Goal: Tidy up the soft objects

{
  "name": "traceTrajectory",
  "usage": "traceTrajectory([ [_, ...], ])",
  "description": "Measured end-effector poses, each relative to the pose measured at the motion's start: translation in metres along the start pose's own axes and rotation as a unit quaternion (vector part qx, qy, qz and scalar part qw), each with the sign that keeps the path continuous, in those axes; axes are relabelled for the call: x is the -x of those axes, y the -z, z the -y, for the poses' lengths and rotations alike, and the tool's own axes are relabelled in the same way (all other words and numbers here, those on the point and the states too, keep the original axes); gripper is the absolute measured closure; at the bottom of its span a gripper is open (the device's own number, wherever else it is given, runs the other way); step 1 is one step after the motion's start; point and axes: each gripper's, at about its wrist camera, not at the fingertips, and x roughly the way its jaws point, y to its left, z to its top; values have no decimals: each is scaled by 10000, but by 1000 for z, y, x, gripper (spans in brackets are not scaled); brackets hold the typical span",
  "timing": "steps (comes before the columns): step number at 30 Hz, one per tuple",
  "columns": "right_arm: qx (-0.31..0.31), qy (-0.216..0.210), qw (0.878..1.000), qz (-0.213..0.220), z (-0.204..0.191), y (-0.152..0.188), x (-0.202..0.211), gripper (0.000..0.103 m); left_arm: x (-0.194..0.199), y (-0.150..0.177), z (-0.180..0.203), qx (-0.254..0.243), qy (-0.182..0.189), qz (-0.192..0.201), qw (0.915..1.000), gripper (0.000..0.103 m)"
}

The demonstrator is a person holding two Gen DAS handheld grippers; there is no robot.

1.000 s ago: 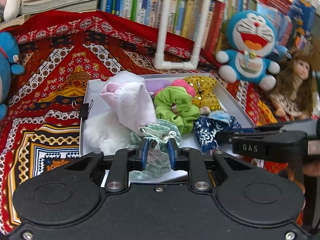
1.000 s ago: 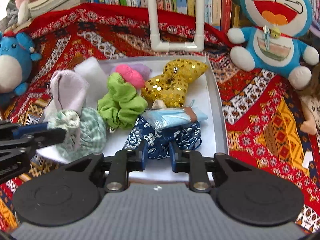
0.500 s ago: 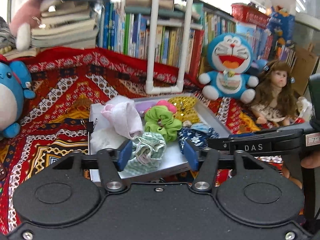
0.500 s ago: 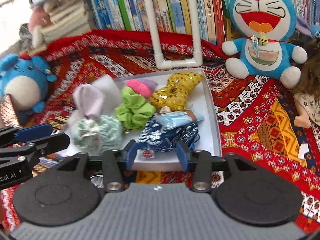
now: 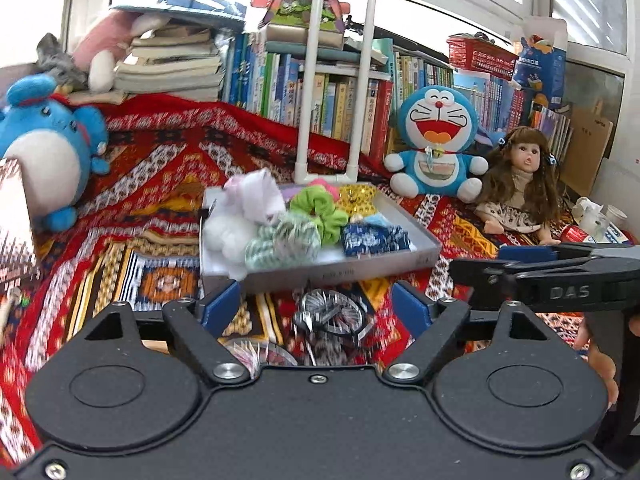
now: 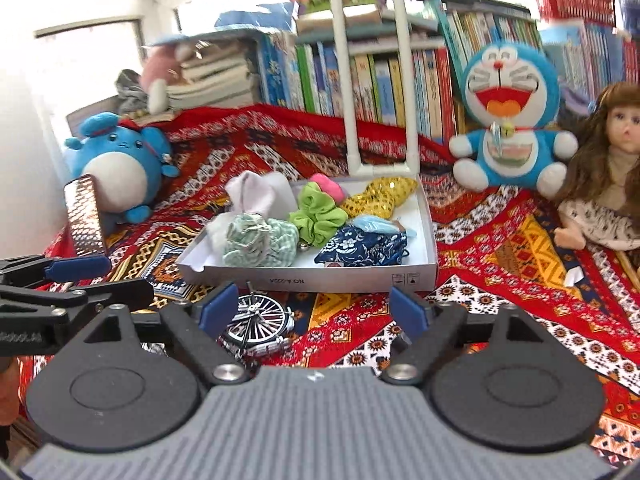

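matt white cardboard tray (image 6: 416,276) on a woven patterned cloth (image 6: 500,264), inside it a gold sequin bow (image 6: 380,198) all sparkly, soft green fabric scrunchie (image 6: 318,216), checked cotton pouch (image 6: 260,240), just in front of the tray a shiny metal bicycle model (image 6: 258,322), plush blue cat toy (image 6: 510,120) behind

Two wrist cams, both looking fwd and slightly down over their own fingers.
Left cam is sitting left of the right gripper (image 5: 532,258); right cam is seeing the left gripper (image 6: 76,276) at its left edge. Both are facing the white tray (image 5: 340,274) (image 6: 320,280) nearby, sharing the patterned cloth (image 5: 160,168) (image 6: 500,264), Doraemon plush (image 5: 436,148) (image 6: 510,136) and bookshelf (image 5: 352,100) (image 6: 380,76) behind.
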Motion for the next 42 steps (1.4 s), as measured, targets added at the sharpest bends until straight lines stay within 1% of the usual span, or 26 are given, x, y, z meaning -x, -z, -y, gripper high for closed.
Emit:
traceTrajectory([
  [1,26,26,9999,94,0,5,6,6,5,7,-2,59,4,-7,10000,20],
  [2,53,46,9998,166,-1,10,11,1,7,11,-2,107,1,-6,9999,19],
  [3,107,60,9996,237,-2,15,15,0,11,17,-4,184,-7,4,9998,19],
  [9,386,157,9986,321,-7,51,30,0,26,46,-15,623,-80,36,9980,15],
  [12,314,220,9989,287,-8,66,30,0,27,57,-17,656,-195,7,9977,12],
  [16,346,382,9985,207,-10,82,26,0,23,69,-16,567,-407,-105,9975,10],
  [18,438,465,9978,165,-14,87,23,0,19,75,-17,562,-454,-210,9972,9],
  [22,491,505,9975,48,-17,94,17,0,12,88,-20,710,-517,-438,9952,8],
  [29,467,628,9968,-131,-20,104,6,0,1,99,-22,771,-659,-584,9931,7],
  [33,489,742,9958,-219,-22,110,0,0,-3,103,-21,763,-708,-616,9927,6],
  [36,439,798,9955,-276,-22,114,-4,0,-4,106,-19,720,-738,-567,9931,4],
  [42,488,863,9949,-179,-25,119,-5,0,-6,108,-17,682,-783,-538,9931,1],
])
